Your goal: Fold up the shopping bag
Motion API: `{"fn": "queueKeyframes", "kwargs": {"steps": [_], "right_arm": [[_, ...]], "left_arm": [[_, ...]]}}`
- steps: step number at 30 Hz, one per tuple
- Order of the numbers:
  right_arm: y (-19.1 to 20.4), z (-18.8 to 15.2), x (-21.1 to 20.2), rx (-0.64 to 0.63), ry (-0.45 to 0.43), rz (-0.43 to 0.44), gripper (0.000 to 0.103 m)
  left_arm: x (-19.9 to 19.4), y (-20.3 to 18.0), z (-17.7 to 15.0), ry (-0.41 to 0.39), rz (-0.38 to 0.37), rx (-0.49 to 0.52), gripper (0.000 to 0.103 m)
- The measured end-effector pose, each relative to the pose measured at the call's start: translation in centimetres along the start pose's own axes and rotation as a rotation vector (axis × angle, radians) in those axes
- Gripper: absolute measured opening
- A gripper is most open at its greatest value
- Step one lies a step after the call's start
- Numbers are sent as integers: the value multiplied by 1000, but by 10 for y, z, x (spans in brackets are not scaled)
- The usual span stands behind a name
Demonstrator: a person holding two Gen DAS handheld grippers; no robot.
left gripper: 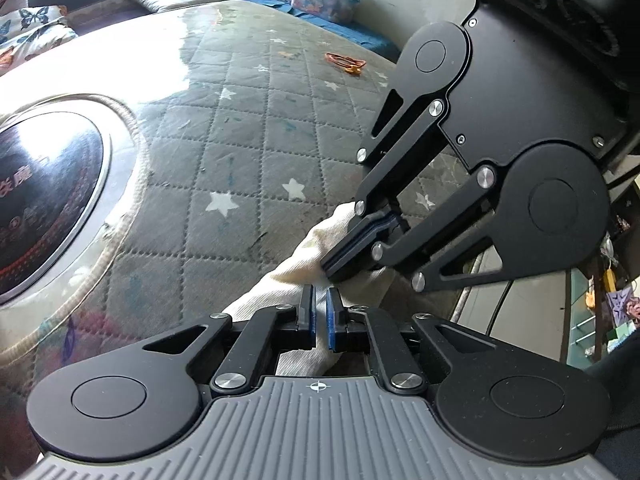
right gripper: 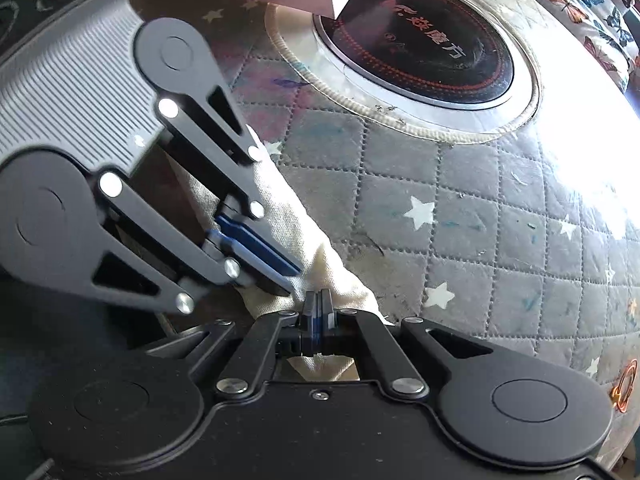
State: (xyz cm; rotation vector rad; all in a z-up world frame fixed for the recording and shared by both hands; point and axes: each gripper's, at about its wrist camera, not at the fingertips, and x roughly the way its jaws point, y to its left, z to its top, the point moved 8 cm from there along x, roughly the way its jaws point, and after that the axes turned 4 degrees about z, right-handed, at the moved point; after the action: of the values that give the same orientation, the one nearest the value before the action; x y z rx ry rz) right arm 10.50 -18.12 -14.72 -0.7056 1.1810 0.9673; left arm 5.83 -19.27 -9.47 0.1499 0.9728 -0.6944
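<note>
Pinching cream shopping bag (left gripper: 304,256): left tool (left gripper: 321,312), right tool (right gripper: 319,305), contents seemingly hidden.

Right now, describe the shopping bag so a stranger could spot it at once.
Start at the quilted grey star-print cover with the round black glass cooktop set into it. At its near edge lies the shopping bag, the only plain cream cloth there, bunched narrow.

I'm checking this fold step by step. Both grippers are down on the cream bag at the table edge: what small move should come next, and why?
Probably lift both grippers together and carry the bag forward over the table to lay a fold. The right gripper is shut on the cloth, and the left gripper is nearly shut with cloth between its pads. The bag lies bunched in a narrow strip near the edge, not yet flat.
</note>
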Motion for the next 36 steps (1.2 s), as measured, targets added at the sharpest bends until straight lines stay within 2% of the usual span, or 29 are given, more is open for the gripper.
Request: {"fn": "queueKeyframes", "kwargs": {"steps": [6, 9, 14, 18, 22, 28, 31, 36], "right_arm": [[0, 2, 2, 1, -5, 15, 0], [0, 2, 4, -6, -9, 15, 0], [-1, 2, 3, 0, -16, 22, 0], [-1, 2, 3, -4, -15, 23, 0], [-2, 3, 3, -2, -15, 28, 0], [-1, 2, 3, -1, -26, 28, 0], [-1, 2, 4, -2, -29, 30, 0], [-1, 4, 4, -7, -30, 31, 0]], "left_arm": [[-15, 12, -7, -2, 56, -39, 7], [-18, 20, -10, 4, 74, -78, 3], [-20, 26, -16, 4, 51, -123, 3], [-29, 28, -19, 15, 101, -104, 3], [-27, 45, -25, 13, 83, -165, 3], [-20, 44, -18, 24, 128, -109, 3], [-36, 50, -27, 20, 134, -139, 3], [-54, 54, -36, 12, 175, -135, 3]]}}
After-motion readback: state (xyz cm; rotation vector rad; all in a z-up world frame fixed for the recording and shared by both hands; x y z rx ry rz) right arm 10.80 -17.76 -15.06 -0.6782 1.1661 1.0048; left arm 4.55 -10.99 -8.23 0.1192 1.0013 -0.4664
